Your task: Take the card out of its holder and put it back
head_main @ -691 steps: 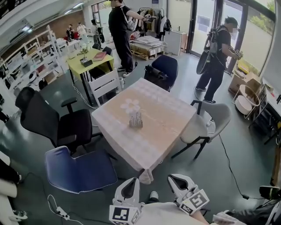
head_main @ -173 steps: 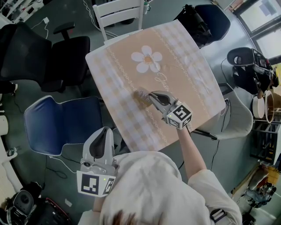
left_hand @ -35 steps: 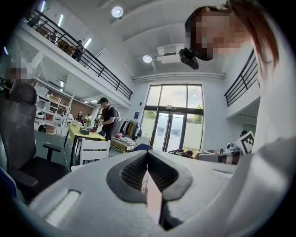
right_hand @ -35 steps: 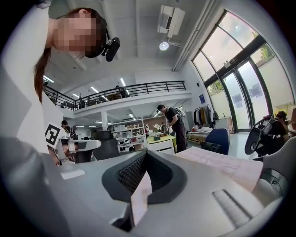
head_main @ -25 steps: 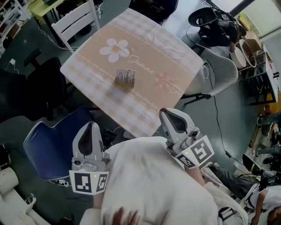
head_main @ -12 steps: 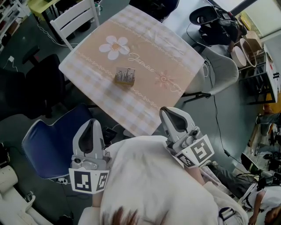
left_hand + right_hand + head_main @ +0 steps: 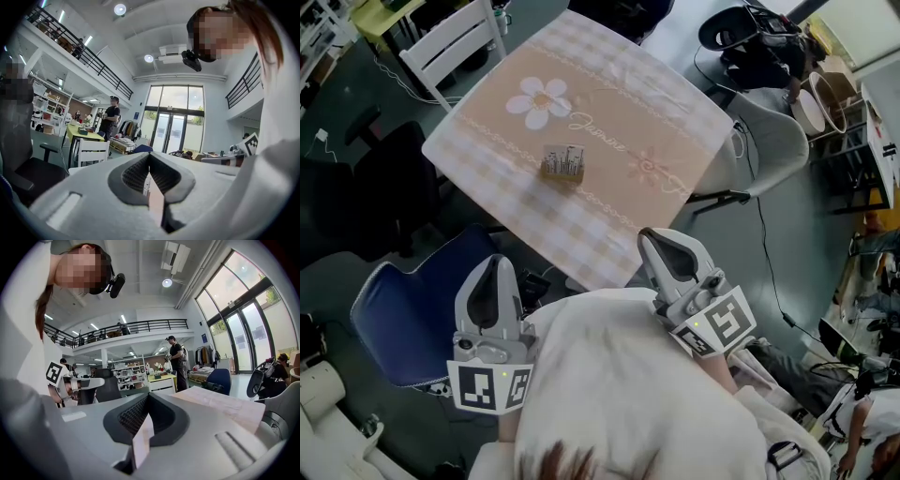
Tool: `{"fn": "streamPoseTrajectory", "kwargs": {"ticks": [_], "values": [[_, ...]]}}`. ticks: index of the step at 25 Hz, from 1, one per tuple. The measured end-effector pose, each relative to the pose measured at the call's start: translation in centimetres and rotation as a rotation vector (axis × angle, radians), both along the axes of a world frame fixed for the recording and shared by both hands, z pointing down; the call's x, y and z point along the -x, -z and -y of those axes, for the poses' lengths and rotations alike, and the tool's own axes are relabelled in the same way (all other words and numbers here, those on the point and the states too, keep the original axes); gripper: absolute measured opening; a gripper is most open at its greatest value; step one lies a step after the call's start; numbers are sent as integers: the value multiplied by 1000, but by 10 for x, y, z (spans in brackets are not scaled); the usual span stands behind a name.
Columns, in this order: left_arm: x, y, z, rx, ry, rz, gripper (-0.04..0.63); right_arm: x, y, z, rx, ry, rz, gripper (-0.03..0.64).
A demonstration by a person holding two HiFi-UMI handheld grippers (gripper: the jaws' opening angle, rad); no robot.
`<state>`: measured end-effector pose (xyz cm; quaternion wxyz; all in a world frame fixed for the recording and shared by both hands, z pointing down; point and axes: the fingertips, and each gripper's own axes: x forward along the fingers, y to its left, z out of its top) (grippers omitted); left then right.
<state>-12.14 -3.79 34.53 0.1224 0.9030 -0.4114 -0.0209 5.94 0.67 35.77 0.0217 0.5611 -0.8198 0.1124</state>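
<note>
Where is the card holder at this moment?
In the head view the card holder stands upper left of centre, near the middle of the cloth-covered table, just on the person's side of the white flower print.

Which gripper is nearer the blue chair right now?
Left. In the head view the left gripper hangs at the blue chair's edge. The right gripper is on the person's other side, by the table's near corner, clear of the chair.
</note>
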Motion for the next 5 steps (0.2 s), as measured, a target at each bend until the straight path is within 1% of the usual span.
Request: {"fn": "streamPoseTrajectory", "kwargs": {"ticks": [5], "values": [[1,-1,0,1,2,-3,0,2,0,1,7,-2,14,-2]]}}
